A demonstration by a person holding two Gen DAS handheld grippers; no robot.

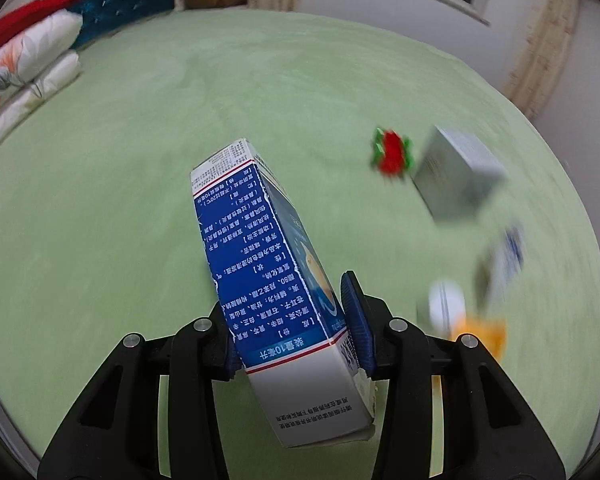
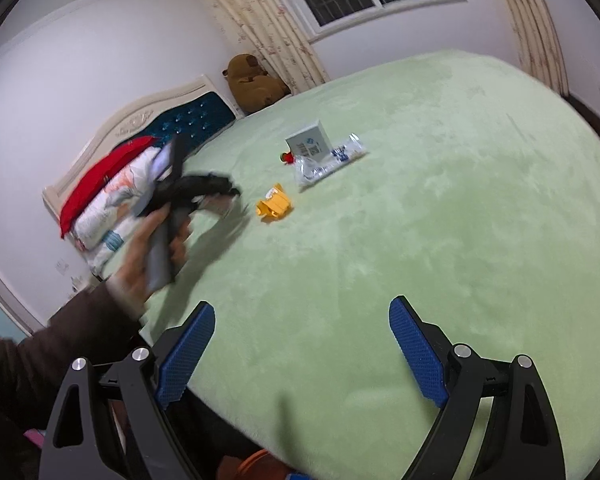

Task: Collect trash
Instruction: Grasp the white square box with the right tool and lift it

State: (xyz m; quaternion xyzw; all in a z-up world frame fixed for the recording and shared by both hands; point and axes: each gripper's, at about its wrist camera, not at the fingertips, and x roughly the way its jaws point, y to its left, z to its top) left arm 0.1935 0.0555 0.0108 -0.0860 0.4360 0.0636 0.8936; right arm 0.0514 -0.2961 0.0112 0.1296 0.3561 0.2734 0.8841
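Observation:
My left gripper [image 1: 292, 320] is shut on a blue and white medicine carton [image 1: 268, 272] and holds it above the green bed [image 1: 180, 120]. In the right wrist view the left gripper [image 2: 216, 188] shows blurred at the left, held in a hand. My right gripper [image 2: 300, 344] is open and empty over the bed's near part. On the bed lie a grey box [image 1: 456, 176] [image 2: 310, 142], a red and green wrapper [image 1: 392, 154] [image 2: 287, 157], a clear plastic wrapper [image 2: 328, 162], and a crumpled yellow box [image 2: 274, 203] [image 1: 480, 334].
Pillows and a red cushion [image 2: 108, 196] are stacked by the blue headboard [image 2: 196, 120]. A brown teddy bear [image 2: 252, 82] sits at the bed's far corner below the curtains. The bed's edge runs along the bottom of the right wrist view, with something orange [image 2: 256, 466] below it.

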